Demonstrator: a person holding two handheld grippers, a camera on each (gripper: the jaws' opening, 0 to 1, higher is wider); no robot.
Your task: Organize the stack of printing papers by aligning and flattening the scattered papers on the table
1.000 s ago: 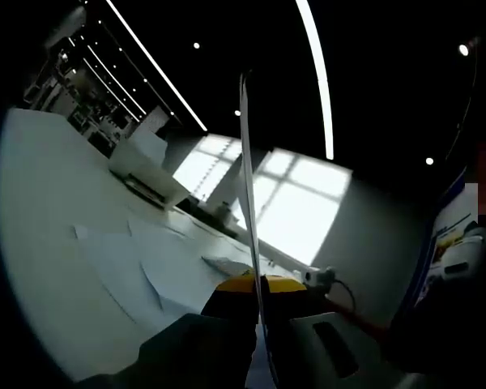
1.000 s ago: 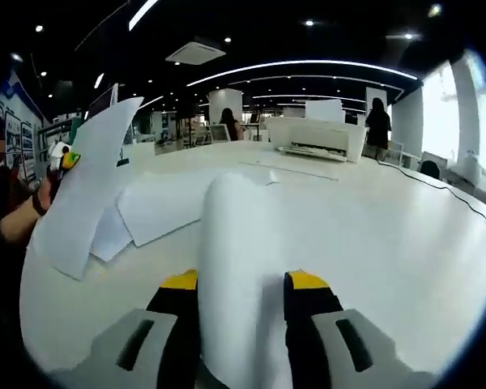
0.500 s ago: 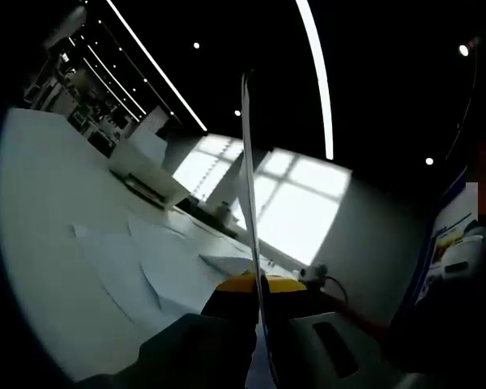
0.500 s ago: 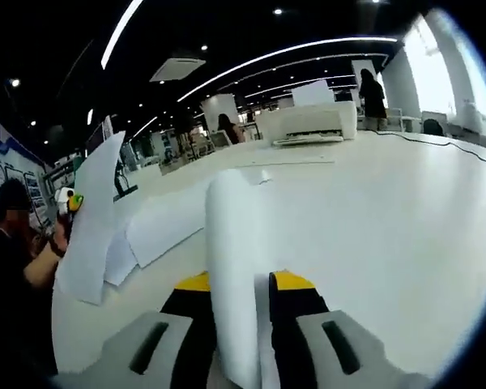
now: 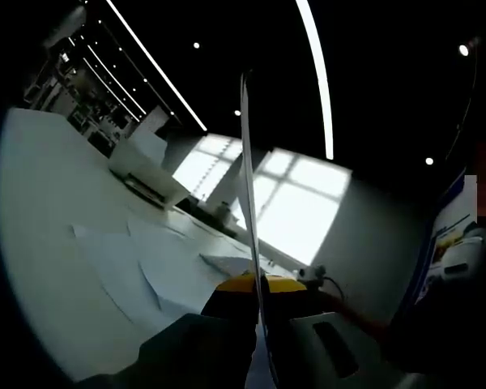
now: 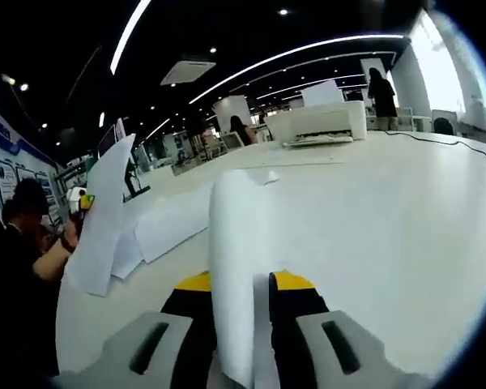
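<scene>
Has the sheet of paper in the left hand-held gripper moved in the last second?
No. In the left gripper view the thin white sheet, seen edge-on, stands at the same spot against the bright window and the white printer.

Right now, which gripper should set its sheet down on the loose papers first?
Probably right. The right gripper holds its curled sheet low over the table, beside the scattered papers. The left gripper holds its sheet edge-up, raised above the table.
</scene>
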